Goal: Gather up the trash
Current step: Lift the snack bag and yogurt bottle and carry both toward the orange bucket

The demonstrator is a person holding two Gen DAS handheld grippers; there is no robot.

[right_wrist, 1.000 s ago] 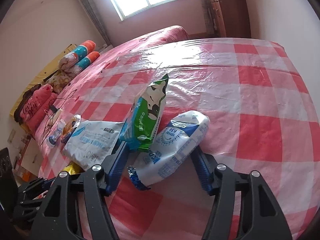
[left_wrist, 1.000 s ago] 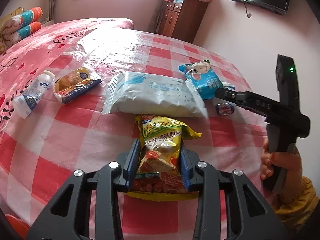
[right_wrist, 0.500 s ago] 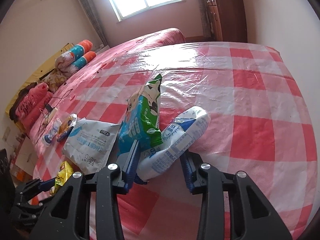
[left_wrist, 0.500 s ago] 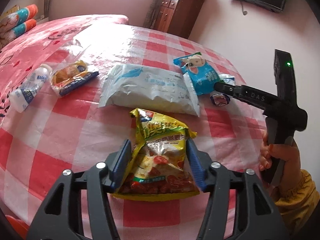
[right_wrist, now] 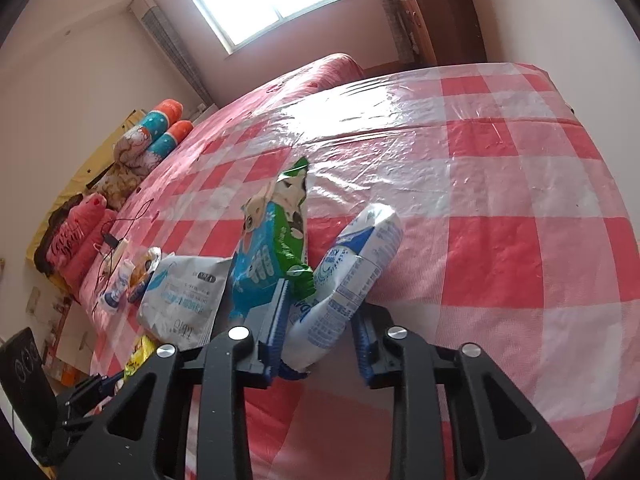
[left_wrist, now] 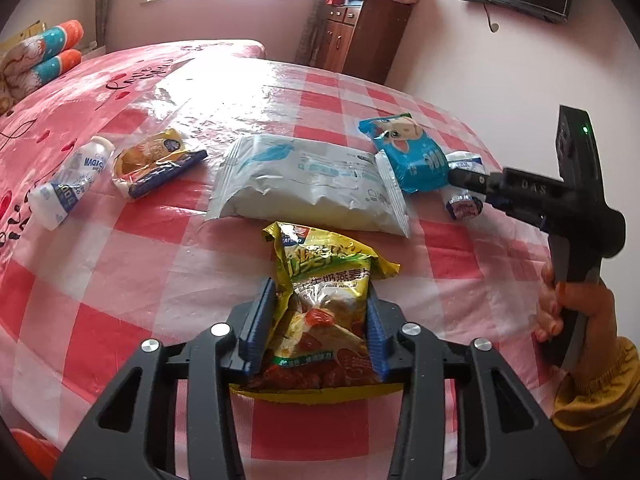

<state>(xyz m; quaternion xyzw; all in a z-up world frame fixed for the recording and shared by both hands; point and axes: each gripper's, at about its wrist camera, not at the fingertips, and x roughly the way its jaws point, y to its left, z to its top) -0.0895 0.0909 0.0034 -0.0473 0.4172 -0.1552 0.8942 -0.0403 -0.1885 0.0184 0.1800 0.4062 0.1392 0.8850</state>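
Observation:
A yellow snack packet point(left_wrist: 324, 280) lies on the red-and-white checked table point(left_wrist: 120, 280), near its front edge. My left gripper point(left_wrist: 320, 300) is closing, and both blue pads press the packet's crumpled sides. My right gripper point(right_wrist: 320, 308) is shut on a white and blue milk pouch point(right_wrist: 352, 264). In the left wrist view that right gripper point(left_wrist: 472, 184) reaches in from the right, held by a person's hand point(left_wrist: 572, 304). A blue and green snack bag point(right_wrist: 272, 240) stands upright against its left finger, outside the grip.
A big white packet point(left_wrist: 312, 184) lies mid-table. A small white bottle point(left_wrist: 68, 184) and a yellow and blue wrapper point(left_wrist: 152, 160) sit at the left. Behind the table are a pink bed point(left_wrist: 80, 92) and a wooden cabinet point(left_wrist: 360, 36).
The right jaws have closed in from wide apart onto the milk pouch, and the blue-green bag now stands steeper. The left jaws widened around the yellow packet, then narrowed onto it again.

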